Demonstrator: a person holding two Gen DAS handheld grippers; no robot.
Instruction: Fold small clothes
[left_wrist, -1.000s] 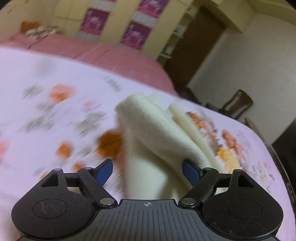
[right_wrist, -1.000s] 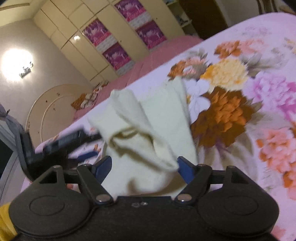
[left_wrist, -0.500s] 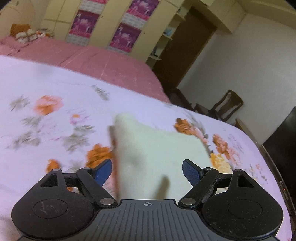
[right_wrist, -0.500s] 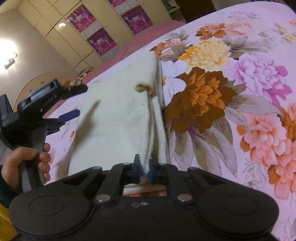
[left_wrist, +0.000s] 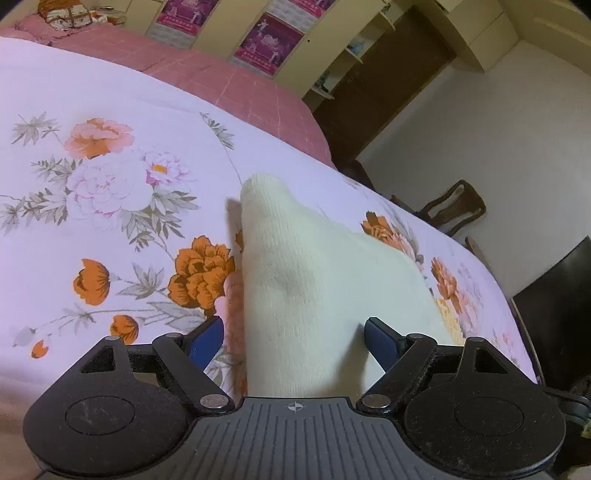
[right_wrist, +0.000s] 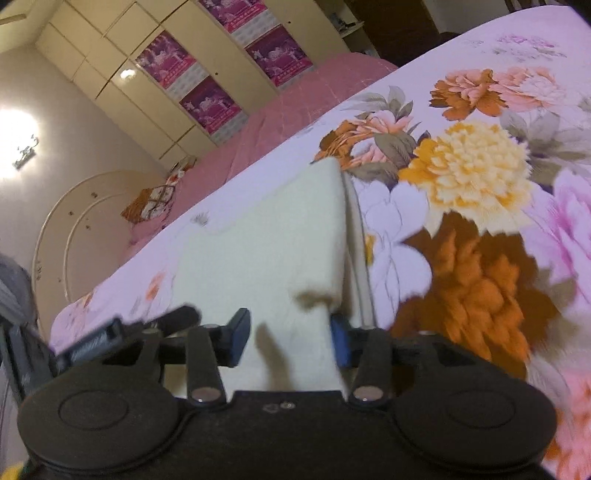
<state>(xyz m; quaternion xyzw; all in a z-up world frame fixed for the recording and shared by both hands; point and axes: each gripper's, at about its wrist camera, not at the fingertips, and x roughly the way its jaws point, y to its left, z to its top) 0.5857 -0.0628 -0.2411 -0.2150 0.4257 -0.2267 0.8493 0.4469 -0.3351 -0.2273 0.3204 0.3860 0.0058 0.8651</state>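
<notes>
A small cream knit garment (left_wrist: 314, 280) lies folded on the floral bedsheet (left_wrist: 110, 192). In the left wrist view its near end runs between my blue pads. My left gripper (left_wrist: 293, 338) is open, with its jaws wide on either side of the cloth. In the right wrist view the same cream garment (right_wrist: 269, 251) lies flat, with a folded edge on its right. My right gripper (right_wrist: 290, 339) is open over the garment's near edge. The left gripper's body (right_wrist: 96, 339) shows at the lower left of the right wrist view.
A pink bedspread (left_wrist: 207, 70) covers the far part of the bed. Wardrobe doors with purple posters (right_wrist: 210, 103) stand behind it. A wooden chair (left_wrist: 450, 210) and a dark doorway (left_wrist: 388, 85) lie past the bed's right edge. A round headboard (right_wrist: 77, 229) is at the left.
The raised, bunched garment came down flat on the sheet. My right gripper shut on its edge half a second ago and has since opened. My left gripper stayed open.
</notes>
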